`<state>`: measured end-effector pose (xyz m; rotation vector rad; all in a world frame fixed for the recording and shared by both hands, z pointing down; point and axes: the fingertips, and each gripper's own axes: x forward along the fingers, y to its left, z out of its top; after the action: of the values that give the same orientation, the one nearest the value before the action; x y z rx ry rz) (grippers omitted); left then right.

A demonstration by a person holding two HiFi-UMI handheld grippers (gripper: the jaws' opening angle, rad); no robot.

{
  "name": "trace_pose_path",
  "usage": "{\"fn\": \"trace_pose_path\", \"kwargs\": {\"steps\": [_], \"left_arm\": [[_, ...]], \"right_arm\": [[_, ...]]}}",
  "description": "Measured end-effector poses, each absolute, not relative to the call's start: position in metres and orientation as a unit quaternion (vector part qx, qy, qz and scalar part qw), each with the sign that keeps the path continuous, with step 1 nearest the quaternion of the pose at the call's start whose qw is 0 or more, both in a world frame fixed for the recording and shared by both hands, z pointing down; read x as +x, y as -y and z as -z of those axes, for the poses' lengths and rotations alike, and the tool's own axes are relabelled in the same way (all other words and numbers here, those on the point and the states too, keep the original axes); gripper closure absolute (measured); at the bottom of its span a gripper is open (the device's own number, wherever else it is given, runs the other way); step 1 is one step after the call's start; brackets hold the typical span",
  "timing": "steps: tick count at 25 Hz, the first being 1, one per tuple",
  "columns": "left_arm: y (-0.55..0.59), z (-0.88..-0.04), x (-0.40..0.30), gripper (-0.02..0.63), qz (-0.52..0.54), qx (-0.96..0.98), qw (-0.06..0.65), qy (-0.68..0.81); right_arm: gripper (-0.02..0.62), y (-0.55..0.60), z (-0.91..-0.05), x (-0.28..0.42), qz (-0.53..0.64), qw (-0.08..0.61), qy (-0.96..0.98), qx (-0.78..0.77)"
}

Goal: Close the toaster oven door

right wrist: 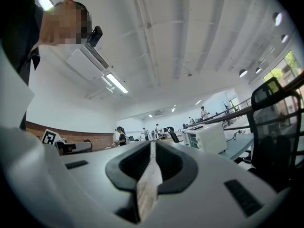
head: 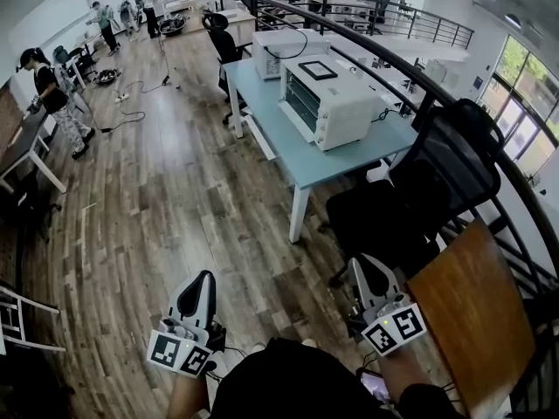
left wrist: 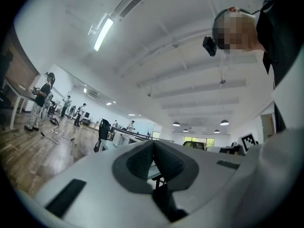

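The white toaster oven (head: 327,103) stands on a light blue table (head: 310,171) across the wooden floor, its glass front facing left and looking upright against the body. In the right gripper view the toaster oven (right wrist: 206,137) shows small and far off beyond the jaws. My left gripper (head: 205,279) and right gripper (head: 360,265) are held low near the person's body, well short of the table. Both are shut with nothing between the pads, as the left gripper (left wrist: 153,144) and right gripper (right wrist: 152,146) show in their own views.
A second white appliance (head: 288,52) sits behind the oven. A black mesh office chair (head: 428,195) stands between the right gripper and the table. A brown wooden board (head: 476,321) lies at the right, under a curved black railing (head: 419,81). People and cables (head: 131,94) are far left.
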<state>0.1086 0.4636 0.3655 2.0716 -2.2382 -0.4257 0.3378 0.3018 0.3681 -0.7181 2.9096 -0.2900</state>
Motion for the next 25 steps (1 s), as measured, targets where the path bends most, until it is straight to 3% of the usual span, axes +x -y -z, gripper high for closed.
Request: {"fn": "trace_pose_path", "kwargs": {"steps": [2,5,6,7,8,10,25], "left_arm": [[-0.463,-0.365,0.107,0.597,0.134,0.670,0.031,0.729],[-0.461,-0.366,0.104,0.592,0.123,0.671,0.033,0.730],[-0.460,-0.368,0.103,0.522,0.121,0.673,0.038,0.729],[-0.459,-0.370,0.102,0.395,0.121,0.672,0.043,0.729],[-0.459,-0.372,0.099,0.327,0.121,0.669,0.045,0.732],[-0.463,-0.373,0.092,0.288,0.123,0.657,0.044,0.743],[-0.480,-0.368,0.050,0.276,0.115,0.658,0.033,0.743]], "right_arm": [[0.432,-0.302,-0.365,0.334,0.092,0.069,-0.965,-0.237],[0.332,-0.302,-0.359,0.330,0.074,0.076,-0.964,-0.244],[0.309,-0.301,-0.357,0.329,0.069,0.079,-0.963,-0.248],[0.284,-0.301,-0.356,0.329,0.067,0.082,-0.962,-0.250],[0.261,-0.300,-0.356,0.328,0.067,0.085,-0.961,-0.253],[0.227,-0.300,-0.356,0.326,0.069,0.088,-0.960,-0.255],[0.225,-0.313,-0.358,0.277,0.079,0.069,-0.961,-0.255]]}}
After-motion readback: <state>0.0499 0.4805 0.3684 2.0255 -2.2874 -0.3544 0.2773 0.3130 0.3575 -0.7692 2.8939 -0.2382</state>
